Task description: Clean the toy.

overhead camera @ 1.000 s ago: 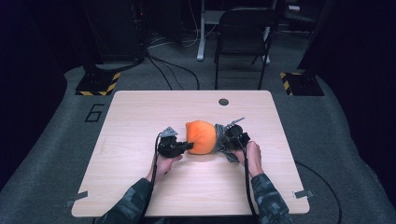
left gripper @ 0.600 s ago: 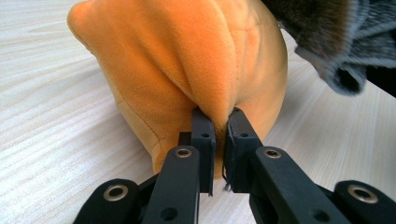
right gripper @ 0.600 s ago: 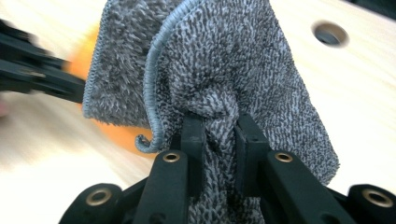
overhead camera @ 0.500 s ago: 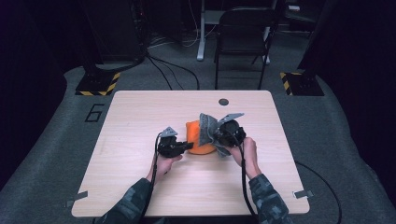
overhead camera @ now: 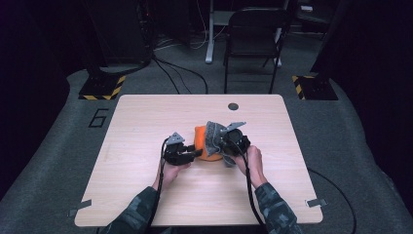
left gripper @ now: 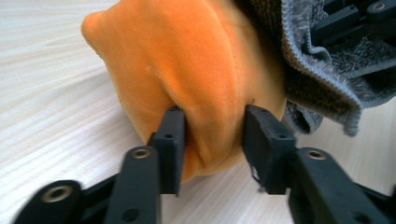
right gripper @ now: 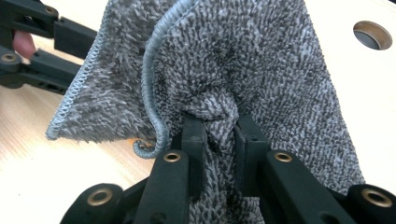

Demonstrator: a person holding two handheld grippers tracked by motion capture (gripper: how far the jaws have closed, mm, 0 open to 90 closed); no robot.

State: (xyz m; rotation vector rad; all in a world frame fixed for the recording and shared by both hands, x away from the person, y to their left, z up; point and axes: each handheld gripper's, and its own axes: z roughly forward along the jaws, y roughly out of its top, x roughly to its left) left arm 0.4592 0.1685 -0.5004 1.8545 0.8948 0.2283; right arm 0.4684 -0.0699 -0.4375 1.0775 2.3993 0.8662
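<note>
One mark reads clearly here: a large numeral 6 [overhead camera: 99, 117] stands on the grey floor mat [overhead camera: 58, 161], just off the bench's [overhead camera: 146, 195] far left corner. Nothing else legible.

Table lit, surroundings dark; close-ups soft.

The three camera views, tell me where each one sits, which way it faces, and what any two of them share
High view: above the person's side, facing forward and down on the table; both forearms show.
Left gripper view: on the left gripper, facing along its jaws, which have just been opening around the orange cloth.
Right gripper view: on the right gripper, jaws pinching the grey towel.
Both gripper views share the grey towel.
</note>
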